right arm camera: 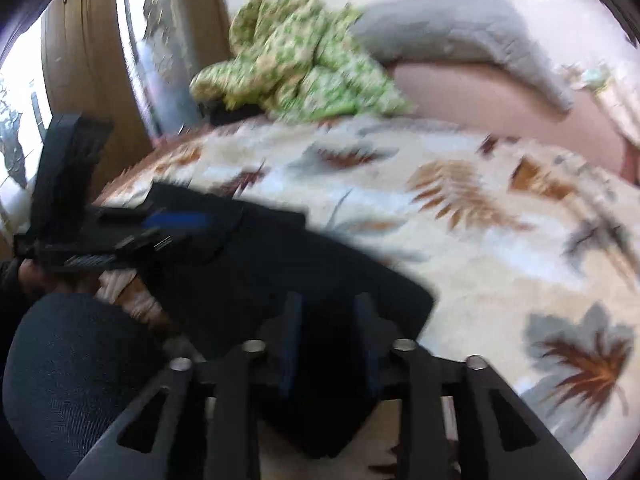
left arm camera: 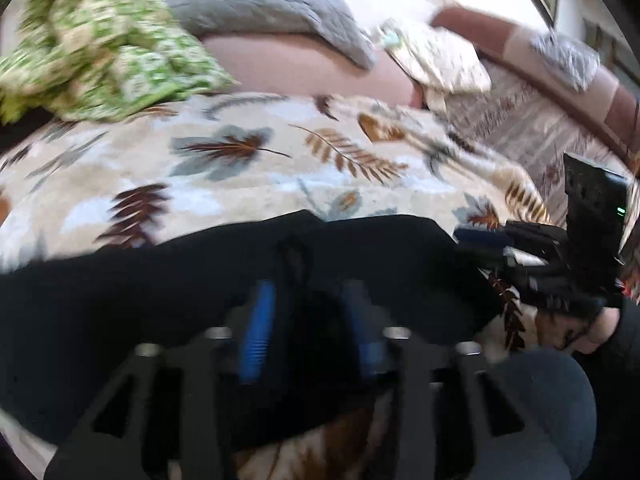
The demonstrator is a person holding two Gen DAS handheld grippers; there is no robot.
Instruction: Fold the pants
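Black pants (left arm camera: pixel 160 280) lie folded on a leaf-patterned bedspread (left arm camera: pixel 240 184), close to its near edge. My left gripper (left arm camera: pixel 310 312) hovers over their near side with its blue pads apart and only slack black cloth in the gap. My right gripper (left arm camera: pixel 492 244) is at the pants' right end in this view. In the right wrist view, the pants (right arm camera: pixel 280 260) run from the lower middle to the left. The right gripper (right arm camera: pixel 328 320) stands open above their near corner, gripping nothing. The left gripper (right arm camera: pixel 176 228) is seen side-on at the far left end.
A crumpled green patterned cloth (left arm camera: pixel 100 48) and a grey blanket (left arm camera: pixel 260 4) lie at the back of the bed, over a pink sheet (left arm camera: pixel 300 68). The person's knee in dark blue (right arm camera: pixel 72 360) is at the bed's near edge. A wooden panel (right arm camera: pixel 80 60) stands on the left.
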